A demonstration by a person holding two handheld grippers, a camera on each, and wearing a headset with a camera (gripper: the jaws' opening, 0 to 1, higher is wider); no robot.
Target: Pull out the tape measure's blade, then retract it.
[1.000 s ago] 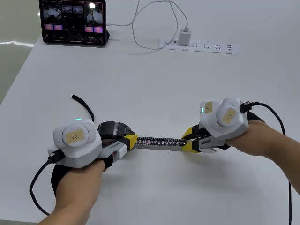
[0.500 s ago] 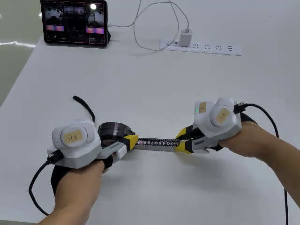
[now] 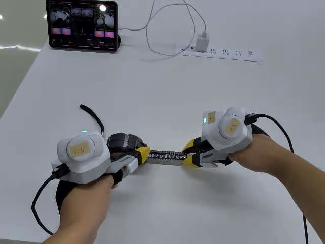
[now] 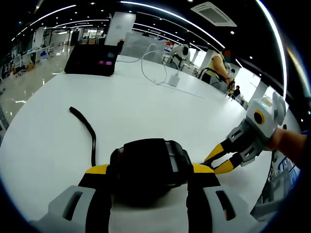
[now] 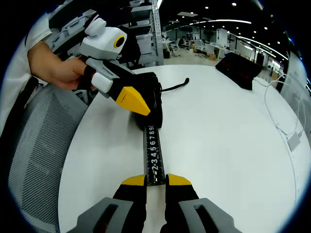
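Risk: the blade (image 5: 152, 150) may whip back into the case if its tip slips free, or buckle along its short exposed run.
Cause: the spring likely pulls hard against a thin pinch at the very end, and any drift of the right gripper (image 5: 155, 180) off the blade's line would probably bend it.
Second risk: the tape measure (image 3: 124, 144) could twist or skid if the grip on its rounded black body is uneven.
Left gripper (image 4: 148, 170): jaws spread wide, one closed against each side of the tape measure's case.
Right gripper: jaws nearly together, pinching the blade's free end between the yellow tips.
Tape measure: low on the white table (image 3: 162, 86) in the left jaws, its wrist strap (image 3: 91, 116) trailing behind.
Blade: stretched flat between the two grippers, numbers up.
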